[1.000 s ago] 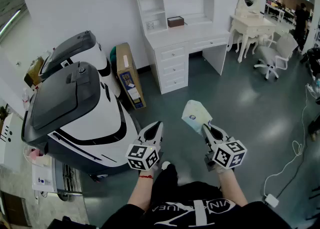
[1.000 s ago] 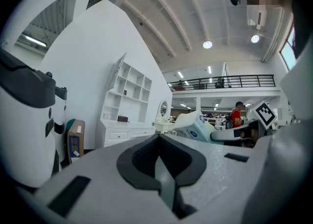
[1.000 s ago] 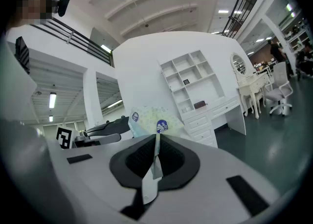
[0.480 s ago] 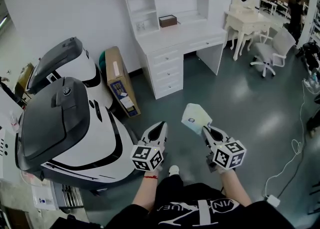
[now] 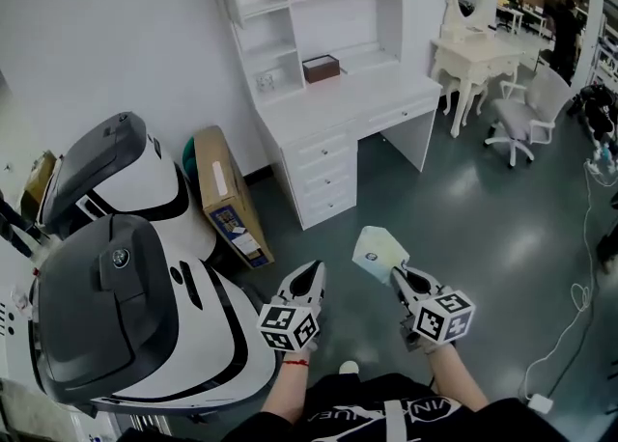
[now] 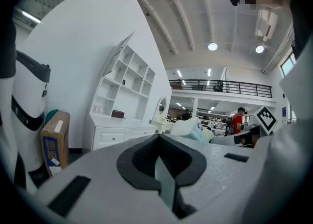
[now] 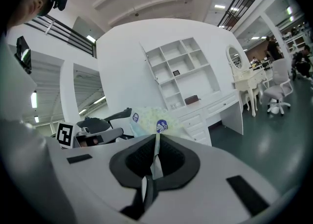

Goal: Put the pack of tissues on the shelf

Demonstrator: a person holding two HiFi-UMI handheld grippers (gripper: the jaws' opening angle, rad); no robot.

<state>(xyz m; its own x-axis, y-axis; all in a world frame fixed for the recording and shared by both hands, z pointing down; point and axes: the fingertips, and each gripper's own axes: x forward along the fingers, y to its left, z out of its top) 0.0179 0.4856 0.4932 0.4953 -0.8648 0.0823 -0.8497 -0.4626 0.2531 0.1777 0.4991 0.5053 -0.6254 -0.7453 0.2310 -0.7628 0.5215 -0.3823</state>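
Right tongs point(image 5: 398, 274) pinch pack of tissues point(image 5: 377, 249) by its wrapper edge, held clear of floor for carrying; left tongs point(image 5: 312, 269) pressed together, empty, prob. spare. Shelf point(image 5: 290, 15) over white table point(image 5: 348, 93) stands at 12 o'clock, well apart.

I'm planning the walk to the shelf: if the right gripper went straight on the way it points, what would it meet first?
Nothing nearby; probably the drawers of the white desk, below the shelf, though depth is unclear.

Left tongs point(image 5: 313, 271) closed, empty; right tongs point(image 5: 397, 275) pinch the pack of tissues point(image 5: 375, 245).
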